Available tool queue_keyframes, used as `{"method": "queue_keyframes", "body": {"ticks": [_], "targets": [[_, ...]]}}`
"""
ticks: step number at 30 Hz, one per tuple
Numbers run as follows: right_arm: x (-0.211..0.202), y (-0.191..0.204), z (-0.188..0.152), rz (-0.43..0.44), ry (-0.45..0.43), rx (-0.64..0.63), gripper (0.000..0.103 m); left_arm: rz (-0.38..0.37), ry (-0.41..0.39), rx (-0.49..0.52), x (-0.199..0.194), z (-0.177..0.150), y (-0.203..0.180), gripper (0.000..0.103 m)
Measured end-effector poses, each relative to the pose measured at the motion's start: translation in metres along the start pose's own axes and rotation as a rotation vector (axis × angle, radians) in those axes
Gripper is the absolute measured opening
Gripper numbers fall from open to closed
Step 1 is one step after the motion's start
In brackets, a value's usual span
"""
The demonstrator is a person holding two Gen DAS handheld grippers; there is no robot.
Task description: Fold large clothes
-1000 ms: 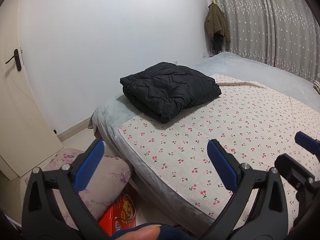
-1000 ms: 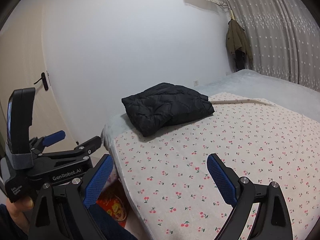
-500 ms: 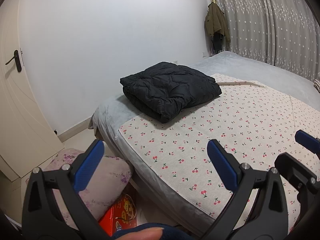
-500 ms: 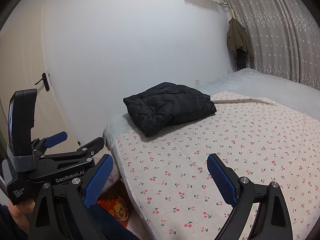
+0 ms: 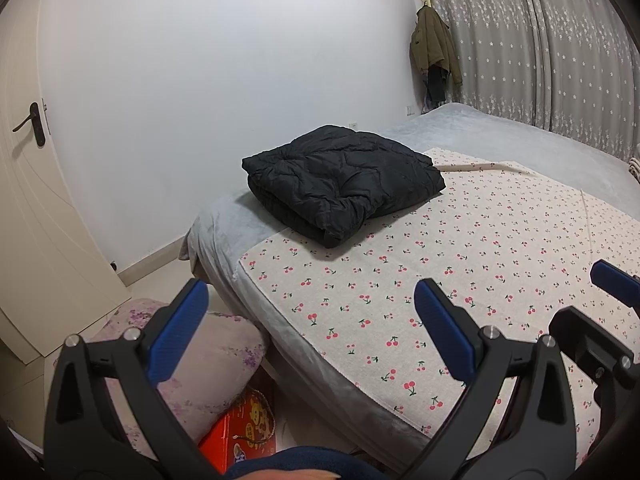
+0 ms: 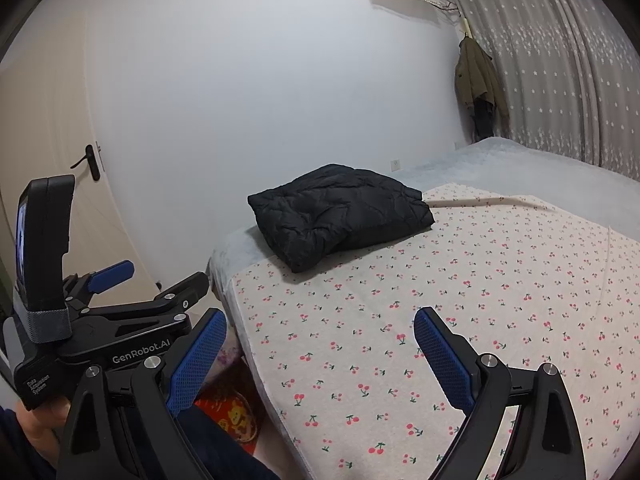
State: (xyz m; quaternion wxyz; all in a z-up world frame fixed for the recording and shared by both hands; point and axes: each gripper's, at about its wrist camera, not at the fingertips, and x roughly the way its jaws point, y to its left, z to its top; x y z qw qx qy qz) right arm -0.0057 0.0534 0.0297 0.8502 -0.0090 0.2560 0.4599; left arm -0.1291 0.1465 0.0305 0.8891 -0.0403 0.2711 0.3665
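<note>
This is a bedroom in a home. A wide bed (image 5: 500, 140) with a cherry-print sheet (image 5: 460, 264) fills the room. Behind the bed hang grey star curtains (image 5: 560, 40), beside them a coat (image 5: 434, 46), probably on a hook. Left of the bed is a door (image 5: 28, 200).

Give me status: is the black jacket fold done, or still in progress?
Looks done: the black jacket lies folded into a compact bundle at the corner of the cherry-print sheet. In hand: nothing; left gripper and right gripper are both open and empty, away from it. Left: no other unfolded garment on the bed.
</note>
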Motion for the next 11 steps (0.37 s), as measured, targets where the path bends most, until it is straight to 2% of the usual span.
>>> {"method": "queue_keyframes", "body": {"ticks": [11], "targets": [[0.0018, 0.0014, 0.0000, 0.000, 0.006, 0.001, 0.096, 0.001, 0.001, -0.001, 0.0004, 0.0000, 0.0000, 0.102]]}}
